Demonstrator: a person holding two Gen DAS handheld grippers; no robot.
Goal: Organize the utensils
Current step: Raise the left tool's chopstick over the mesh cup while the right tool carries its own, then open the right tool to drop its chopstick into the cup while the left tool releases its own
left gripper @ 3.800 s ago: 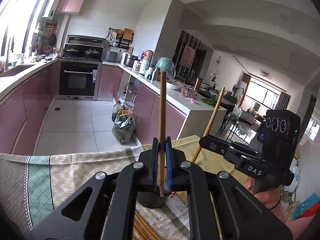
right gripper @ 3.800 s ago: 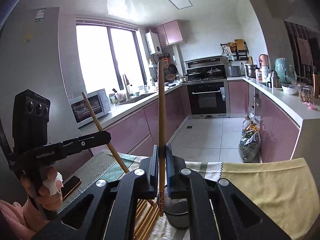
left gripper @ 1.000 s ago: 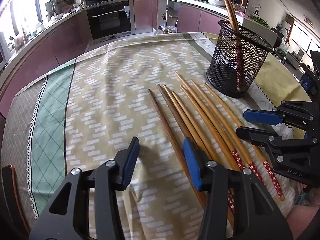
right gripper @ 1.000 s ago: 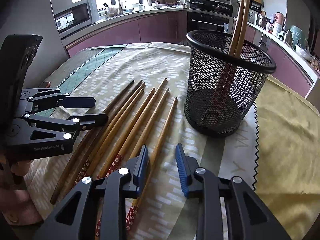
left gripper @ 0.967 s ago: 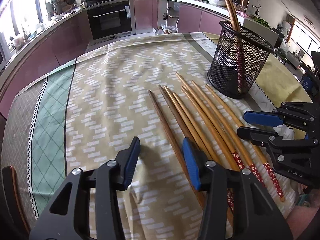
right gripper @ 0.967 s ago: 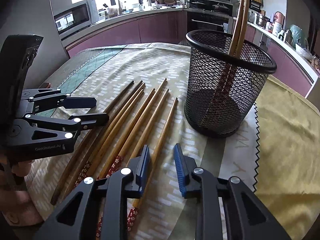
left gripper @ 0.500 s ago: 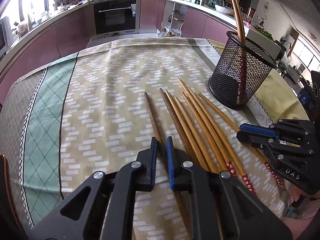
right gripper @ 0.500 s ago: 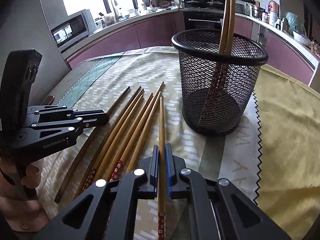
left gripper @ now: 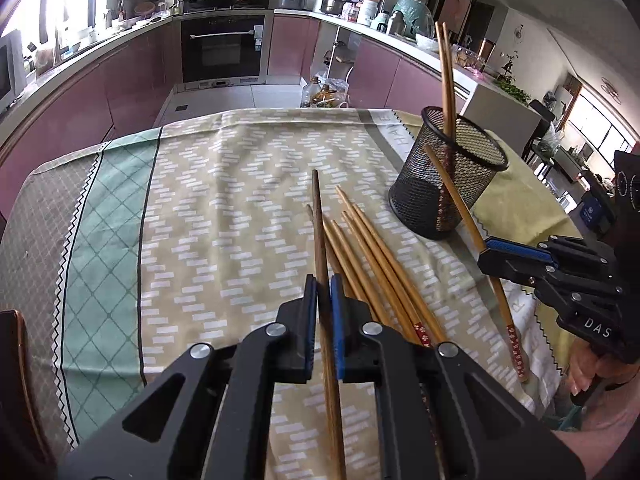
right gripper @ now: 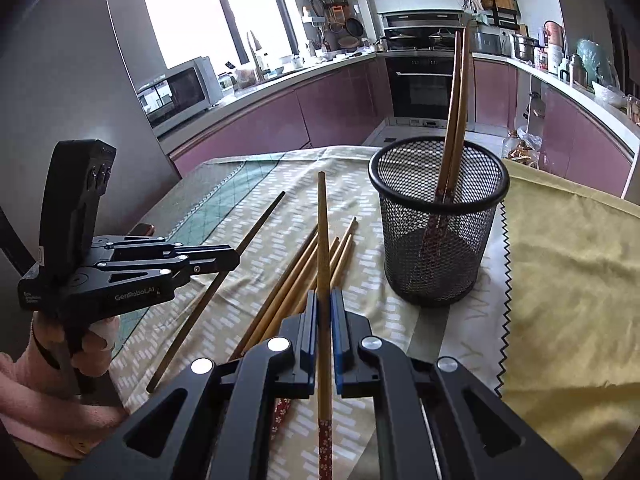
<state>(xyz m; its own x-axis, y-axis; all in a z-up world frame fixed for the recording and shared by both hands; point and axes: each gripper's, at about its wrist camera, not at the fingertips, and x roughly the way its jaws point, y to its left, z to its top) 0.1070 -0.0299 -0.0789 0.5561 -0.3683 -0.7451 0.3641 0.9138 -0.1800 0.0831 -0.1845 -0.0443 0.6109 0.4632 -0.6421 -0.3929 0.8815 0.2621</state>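
Two wooden chopsticks (right gripper: 456, 120) are already stood in the black mesh cup (right gripper: 438, 240) ahead. One chopstick is clamped in each tool, left tool (left gripper: 324, 320) and right tool (right gripper: 324, 320); four are left lying (left gripper: 372, 256) on the desk between them.

- Left wrist view: the mesh cup (left gripper: 444, 184) sits at about 2 o'clock, two chopsticks (left gripper: 447, 76) sticking up out of it, so its mouth is partly taken.
- Loose chopsticks (left gripper: 372, 264) fan across the cloth from 12 to 2, blocking low passes there.
- Patterned tablecloth (left gripper: 208, 208) from 9 to 12 is wide open.
- Right wrist view: yellow cloth (right gripper: 568, 280) at 3 o'clock is bare too.
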